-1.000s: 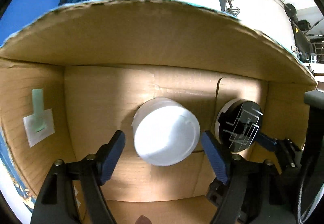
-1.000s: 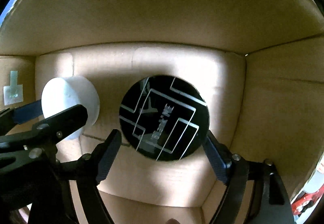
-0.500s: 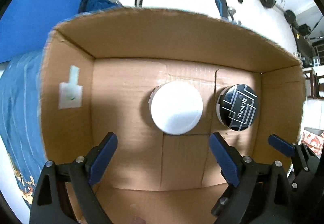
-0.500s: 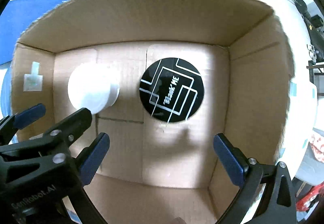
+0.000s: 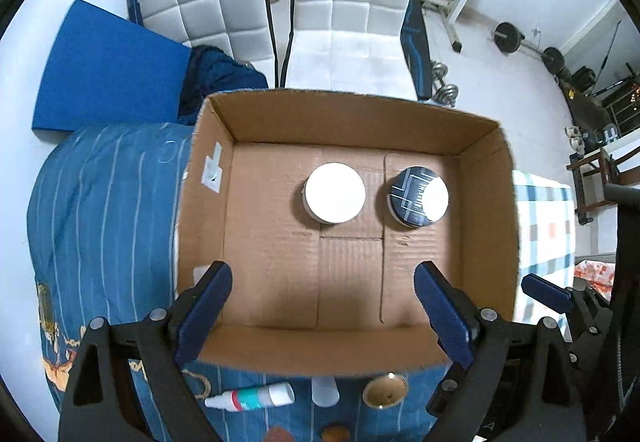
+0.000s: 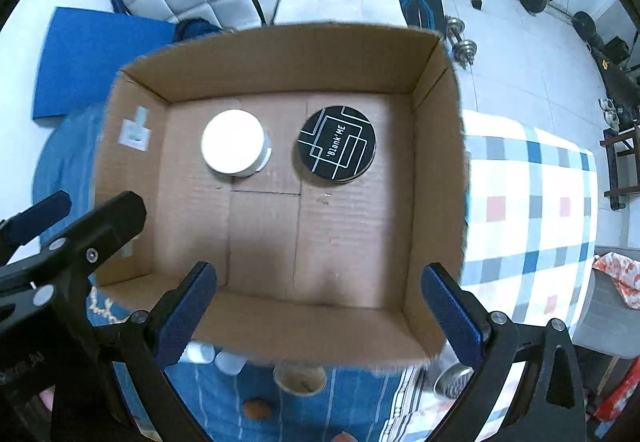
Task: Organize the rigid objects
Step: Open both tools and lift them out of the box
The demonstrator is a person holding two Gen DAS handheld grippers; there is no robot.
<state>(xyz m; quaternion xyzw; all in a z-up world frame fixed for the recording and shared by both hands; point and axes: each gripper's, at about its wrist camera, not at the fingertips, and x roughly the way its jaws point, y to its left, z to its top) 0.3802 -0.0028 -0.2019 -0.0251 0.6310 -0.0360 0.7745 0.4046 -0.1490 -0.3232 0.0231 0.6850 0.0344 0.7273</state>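
Note:
An open cardboard box [image 5: 486,226] [image 6: 434,178] holds a white round jar [image 5: 335,193] [image 6: 234,142] and, to its right, a black round tin with white line art [image 5: 418,197] [image 6: 336,145]. Both stand on the box floor near the far wall. My left gripper [image 5: 322,306] is open and empty, high above the box's near edge. My right gripper [image 6: 320,306] is open and empty, also above the near edge, beside the left one.
The box sits on a blue striped cloth [image 5: 104,210] and a checked cloth [image 6: 532,210]. In front of the box lie a small dropper bottle [image 5: 250,398], a gold lid [image 5: 386,390], a paper cup [image 6: 300,380] and a metal tin [image 6: 450,382]. White chairs [image 5: 344,22] stand behind.
Both grippers have let go of the jar and the tin and pulled up and back out of the box. The jar and tin stay on the box floor.

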